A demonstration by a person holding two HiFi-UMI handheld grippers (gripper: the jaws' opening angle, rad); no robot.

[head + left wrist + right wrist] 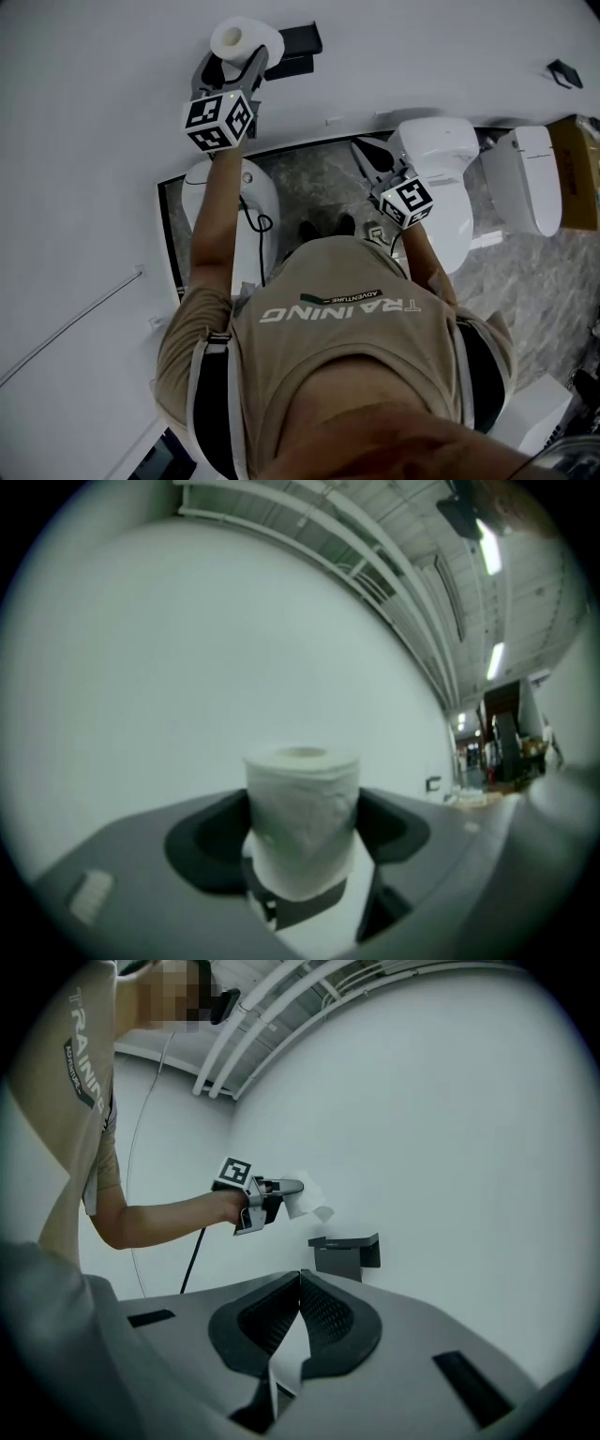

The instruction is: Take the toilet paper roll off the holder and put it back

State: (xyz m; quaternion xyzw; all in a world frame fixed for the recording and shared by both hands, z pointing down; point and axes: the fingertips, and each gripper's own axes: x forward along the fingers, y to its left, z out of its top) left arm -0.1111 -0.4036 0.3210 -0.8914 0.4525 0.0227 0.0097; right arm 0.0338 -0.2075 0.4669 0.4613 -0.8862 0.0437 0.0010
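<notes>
In the head view the left tool (240, 62) sits at the upper middle of the frame, against the white wall (84, 141), and it is clamped on the toilet paper roll (246, 39). The left gripper view shows the same grip: the roll stands upright between the two grey jaws, which press on its sides, with its hollow core facing up. The roll is off the black holder (302, 49), which is fixed to the wall just right of it in the head view. In the right gripper view the roll is above and to the left of the holder, apart from it, and a loose flap of paper hangs from its lower edge. The right tool (368, 161) is near the middle of the head view, over a white toilet (445, 183). Its jaws are closed tip to tip with nothing between them, and it points towards the holder.
</notes>
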